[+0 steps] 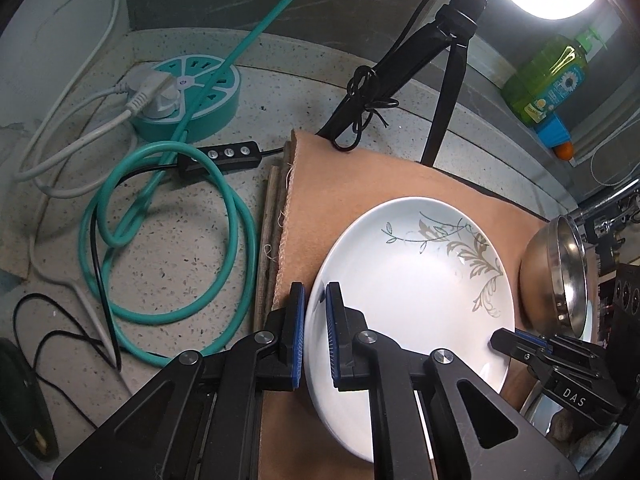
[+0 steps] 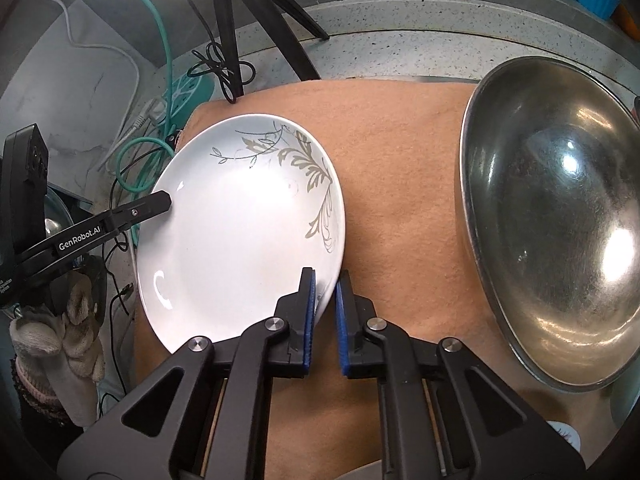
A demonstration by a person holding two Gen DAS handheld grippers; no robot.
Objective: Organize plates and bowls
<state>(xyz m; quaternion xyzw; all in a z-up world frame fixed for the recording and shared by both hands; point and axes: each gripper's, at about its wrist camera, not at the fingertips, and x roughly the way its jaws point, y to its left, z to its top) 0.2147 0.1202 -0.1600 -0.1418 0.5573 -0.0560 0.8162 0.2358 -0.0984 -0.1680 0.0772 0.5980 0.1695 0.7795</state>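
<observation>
A white plate with a grey leaf pattern (image 1: 408, 300) (image 2: 244, 232) is over the tan mat (image 1: 352, 188) (image 2: 400, 184). My left gripper (image 1: 316, 312) is shut on the plate's left rim, one finger on each side. My right gripper (image 2: 325, 300) is shut on the plate's right rim in the same way. Each gripper shows in the other's view: the right (image 1: 520, 344), the left (image 2: 156, 204). A steel bowl (image 2: 556, 220) (image 1: 560, 276) sits on the mat to the right of the plate, apart from it.
A teal round power strip (image 1: 192, 96) with coiled teal cable (image 1: 168, 232) and white and black cords lies on the speckled counter to the left. A black tripod (image 1: 440, 60) (image 2: 248, 20) stands at the mat's far edge. A green bottle (image 1: 548, 76) stands at the back right.
</observation>
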